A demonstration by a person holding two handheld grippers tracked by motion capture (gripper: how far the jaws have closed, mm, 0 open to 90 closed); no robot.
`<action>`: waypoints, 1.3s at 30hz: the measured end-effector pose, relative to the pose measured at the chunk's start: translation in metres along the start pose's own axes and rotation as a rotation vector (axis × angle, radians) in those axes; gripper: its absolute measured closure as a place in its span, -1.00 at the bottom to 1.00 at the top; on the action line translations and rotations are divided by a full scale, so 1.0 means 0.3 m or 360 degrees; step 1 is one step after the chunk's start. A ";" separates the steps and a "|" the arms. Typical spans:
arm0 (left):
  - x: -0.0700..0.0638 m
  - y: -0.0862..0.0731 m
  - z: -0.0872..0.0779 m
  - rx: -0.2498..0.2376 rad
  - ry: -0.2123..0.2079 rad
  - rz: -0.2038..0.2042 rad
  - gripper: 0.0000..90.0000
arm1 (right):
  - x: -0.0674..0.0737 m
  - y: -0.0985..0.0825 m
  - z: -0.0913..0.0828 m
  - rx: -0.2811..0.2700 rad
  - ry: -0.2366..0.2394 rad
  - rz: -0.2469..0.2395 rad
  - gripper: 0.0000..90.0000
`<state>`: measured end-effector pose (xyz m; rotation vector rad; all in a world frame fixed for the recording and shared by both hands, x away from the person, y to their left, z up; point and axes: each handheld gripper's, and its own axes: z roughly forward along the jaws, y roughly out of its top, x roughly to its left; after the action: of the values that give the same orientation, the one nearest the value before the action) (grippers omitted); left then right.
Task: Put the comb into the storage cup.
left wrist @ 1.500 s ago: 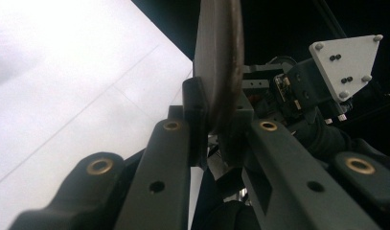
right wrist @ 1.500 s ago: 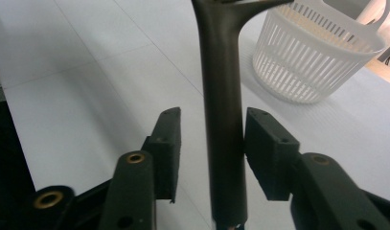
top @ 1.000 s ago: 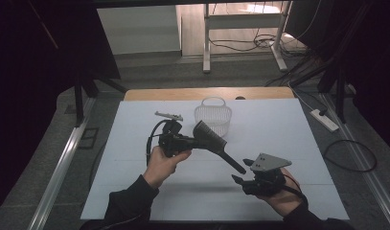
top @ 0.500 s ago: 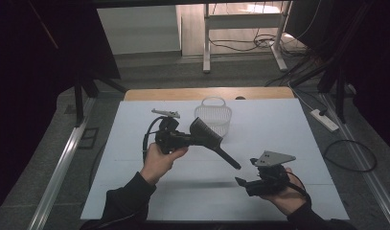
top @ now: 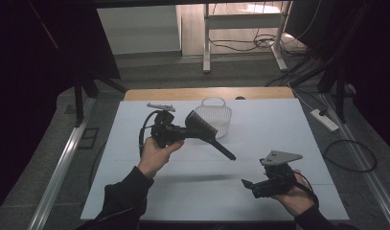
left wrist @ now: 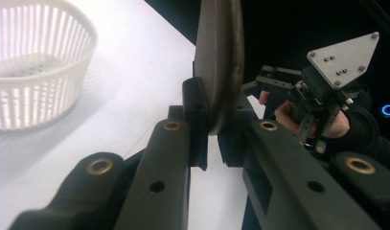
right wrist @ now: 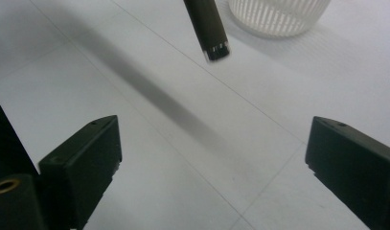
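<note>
My left gripper (top: 185, 130) is shut on the wide head of a black brush-like tool (top: 207, 134), held above the table. Its long handle slants down to the right. The left gripper view shows the tool's head (left wrist: 219, 72) edge-on, pinched between the two jaws. My right gripper (top: 247, 186) rests low at the front right, open; its jaws have just been opening and nothing is between them. In the right gripper view the handle's end (right wrist: 209, 28) hangs ahead of and above the wide-apart jaws of the right gripper (right wrist: 216, 148).
A white slatted basket (top: 216, 115) stands at the back middle of the white table sheet (top: 279, 124), just behind the tool, and looks empty in the left gripper view (left wrist: 34, 67). The table's wooden far edge (top: 207, 93) lies behind it; cables and metal frames are on the floor around.
The right gripper's jaws have spread wider. The handle's end, which was at those jaws a second ago, now sits up and to the left of them. The left hand barely moved.
</note>
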<state>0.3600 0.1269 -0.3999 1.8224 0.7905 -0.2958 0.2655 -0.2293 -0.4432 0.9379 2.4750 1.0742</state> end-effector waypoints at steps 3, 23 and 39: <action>0.009 0.007 -0.011 -0.0014 0.0013 -0.0006 0.85 | -0.008 -0.009 -0.008 -0.0008 -0.0009 0.0008 -0.95; 0.076 0.080 -0.071 -0.0088 0.0146 -0.0042 0.85 | -0.032 -0.076 -0.059 0.0058 -0.0060 0.0041 -1.00; 0.125 0.130 -0.106 -0.0158 0.0227 -0.0088 0.85 | -0.043 -0.121 -0.097 0.0100 -0.0083 0.0099 -1.00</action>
<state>0.4078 0.1617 -0.3790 1.7446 0.9397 -0.1603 0.2445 -0.2723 -0.4498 1.0547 2.4651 0.9832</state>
